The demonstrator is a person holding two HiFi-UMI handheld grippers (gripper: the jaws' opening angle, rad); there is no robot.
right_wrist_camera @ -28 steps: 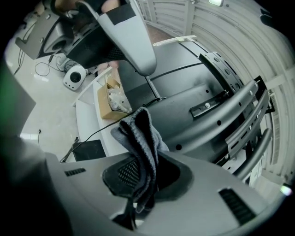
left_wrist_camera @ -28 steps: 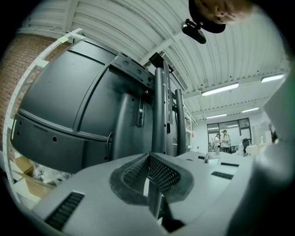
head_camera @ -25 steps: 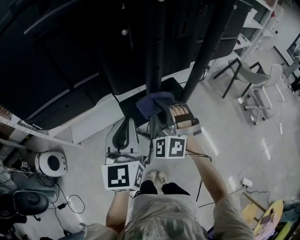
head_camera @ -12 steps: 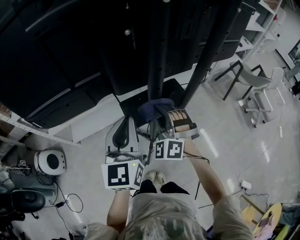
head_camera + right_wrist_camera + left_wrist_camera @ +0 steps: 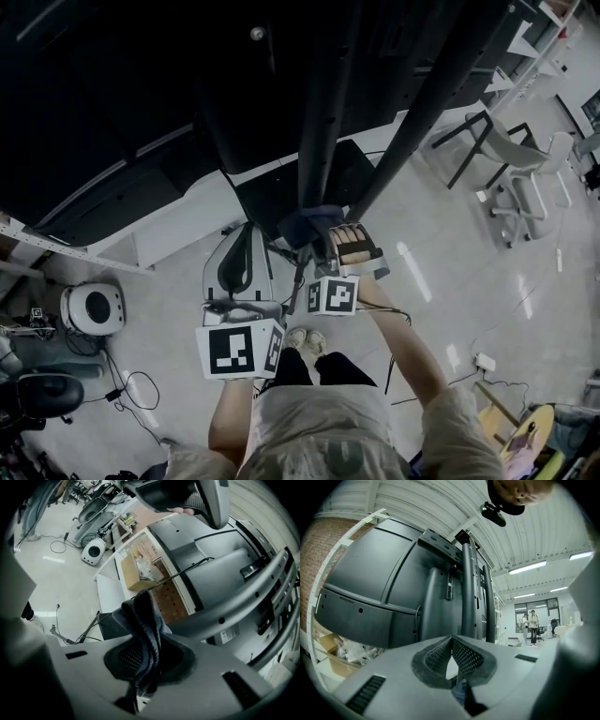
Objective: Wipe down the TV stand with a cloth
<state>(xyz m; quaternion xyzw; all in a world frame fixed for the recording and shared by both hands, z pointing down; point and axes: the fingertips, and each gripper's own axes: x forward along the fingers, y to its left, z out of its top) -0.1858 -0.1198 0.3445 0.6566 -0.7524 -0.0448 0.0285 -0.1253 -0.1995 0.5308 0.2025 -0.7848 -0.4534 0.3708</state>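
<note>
Cloth (image 5: 143, 616), 1 piece, dark blue, is pinched between the jaws of the right hand-held gripper (image 5: 144, 654). The jaws are closed narrow on it, and its folds stand up above them. In the head view this cloth sits against the lower part of the TV stand (image 5: 319, 122), where 2 dark poles (image 5: 422, 103) come down; I cannot tell if it really presses on a pole.

The left hand-held gripper (image 5: 452, 640) holds nothing. Its 2 dotted pads (image 5: 436, 656) meet at the tips, and it points at the back of the TV (image 5: 370, 573). In the head view it is lower and left of the right one, apart from the stand. Each hand-held gripper carries 1 cube with square markers (image 5: 239, 349), so 2 cubes.

1 white label (image 5: 229, 632) is on the back of the TV, but its print is too small to read. On the floor (image 5: 450, 281) are 2 chairs (image 5: 502, 141) at the right and 1 round white device (image 5: 92, 307) at the left. 2 people (image 5: 529, 626) stand far off.
</note>
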